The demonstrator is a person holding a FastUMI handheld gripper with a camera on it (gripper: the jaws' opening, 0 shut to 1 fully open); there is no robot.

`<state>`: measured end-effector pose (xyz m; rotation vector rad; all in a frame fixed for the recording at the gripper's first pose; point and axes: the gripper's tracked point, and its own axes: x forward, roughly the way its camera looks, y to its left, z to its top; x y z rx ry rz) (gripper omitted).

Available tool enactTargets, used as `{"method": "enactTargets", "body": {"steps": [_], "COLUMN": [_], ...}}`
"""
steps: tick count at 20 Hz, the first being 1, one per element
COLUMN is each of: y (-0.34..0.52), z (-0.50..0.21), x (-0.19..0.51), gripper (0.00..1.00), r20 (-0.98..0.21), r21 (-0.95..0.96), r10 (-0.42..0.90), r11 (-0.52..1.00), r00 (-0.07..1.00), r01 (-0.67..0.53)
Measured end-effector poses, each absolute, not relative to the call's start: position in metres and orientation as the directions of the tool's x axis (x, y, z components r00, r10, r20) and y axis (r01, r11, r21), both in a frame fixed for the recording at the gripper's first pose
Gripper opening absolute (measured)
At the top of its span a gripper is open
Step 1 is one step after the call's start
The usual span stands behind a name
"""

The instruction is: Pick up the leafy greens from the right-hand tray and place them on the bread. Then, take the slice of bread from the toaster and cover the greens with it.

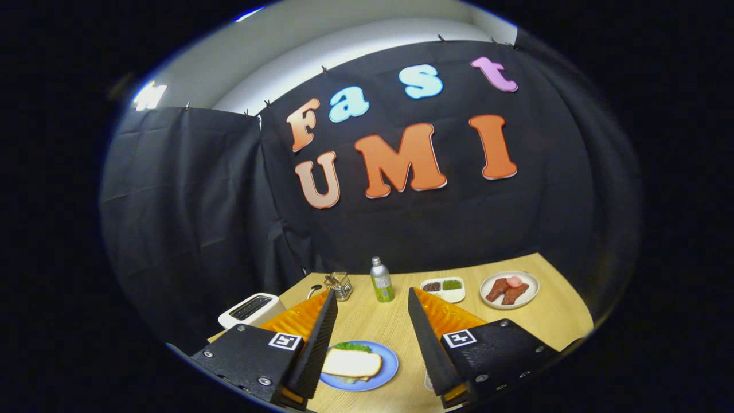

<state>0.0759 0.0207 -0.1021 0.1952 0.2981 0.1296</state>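
Observation:
A blue plate (pixel 387 367) lies on the wooden table between my two fingers, near their bases. On it a slice of bread (pixel 351 363) rests over leafy greens (pixel 352 347), whose edge pokes out at the far side. A white toaster (pixel 251 310) stands beyond my left finger, and I cannot see into its slots. My gripper (pixel 371 304) hangs open above the table with nothing between its fingers.
Beyond the fingers stand a green bottle (pixel 381 281), a small metal rack (pixel 340 285), a white divided tray (pixel 443 288) with dark and green fillings, and a white plate (pixel 510 289) with reddish meat pieces. The table edge runs along the right.

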Motion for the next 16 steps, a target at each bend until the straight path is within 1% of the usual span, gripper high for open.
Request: {"method": "enactTargets", "body": {"steps": [1,2,5,6,9,16], "y": [0.015,0.012,0.011,0.009,0.005,0.012], "z": [-0.091,-0.082,-0.057,-0.052,-0.04,-0.037], "x": [0.07,0.065,0.046,0.041,0.027,0.008], "gripper": [0.77,0.82,0.91,0.96,0.97,0.97], "r20": [-0.254,-0.233,-0.155,-0.131,-0.087,-0.062], "r21": [0.177,0.145,0.088,0.067,0.02,-0.009], "r10": [0.131,0.111,0.076,0.059,0.015,0.01], "r11": [0.98,0.986,0.994,0.996,1.0,1.0], "r00": [0.958,0.966,0.985,0.99,0.996,0.998], "r01": [-0.087,-0.078,-0.063,-0.05,-0.013,-0.011]}}
